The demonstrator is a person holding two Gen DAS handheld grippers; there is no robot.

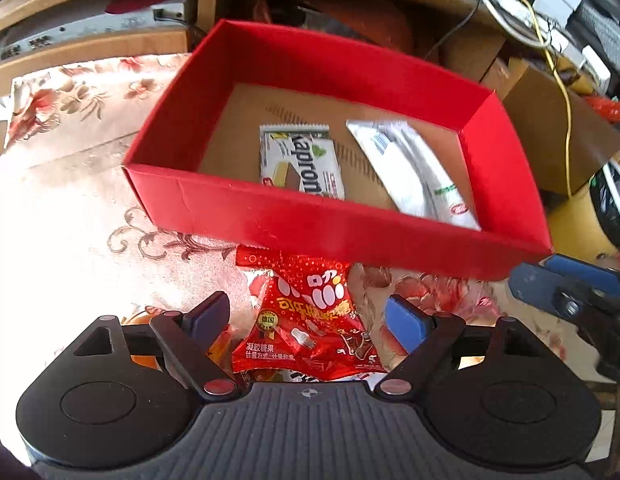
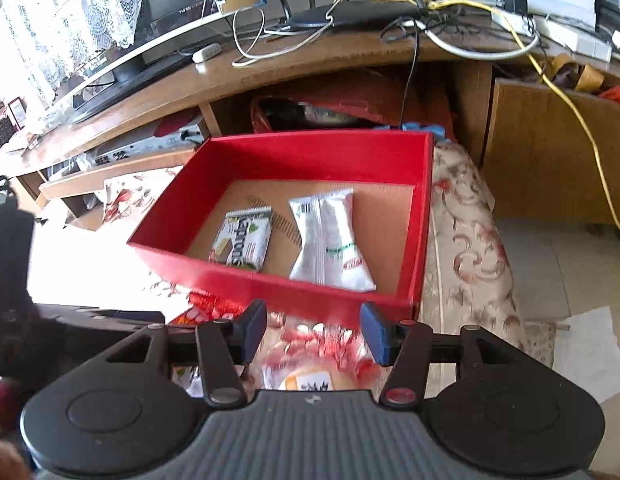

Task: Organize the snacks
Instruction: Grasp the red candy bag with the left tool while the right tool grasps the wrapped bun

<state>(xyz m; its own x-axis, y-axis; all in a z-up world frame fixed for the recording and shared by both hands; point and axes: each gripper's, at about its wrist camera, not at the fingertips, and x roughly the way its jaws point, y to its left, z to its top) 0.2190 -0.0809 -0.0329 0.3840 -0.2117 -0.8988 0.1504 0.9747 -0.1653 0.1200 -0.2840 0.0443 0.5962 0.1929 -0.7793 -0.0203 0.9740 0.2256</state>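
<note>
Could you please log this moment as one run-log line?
left gripper: open over red candy packet | right gripper: open | red box: two snacks inside

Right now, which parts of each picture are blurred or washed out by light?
Left wrist view: the floral cloth is overexposed at left; the silver packet is slightly smeared. Right wrist view: the snack between the right gripper fingers is motion-blurred; cloth left of the red box is blown out.

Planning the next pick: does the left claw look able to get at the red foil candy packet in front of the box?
Probably yes: the left claw is open, with the red foil candy packet lying uncovered between its fingers.
</note>
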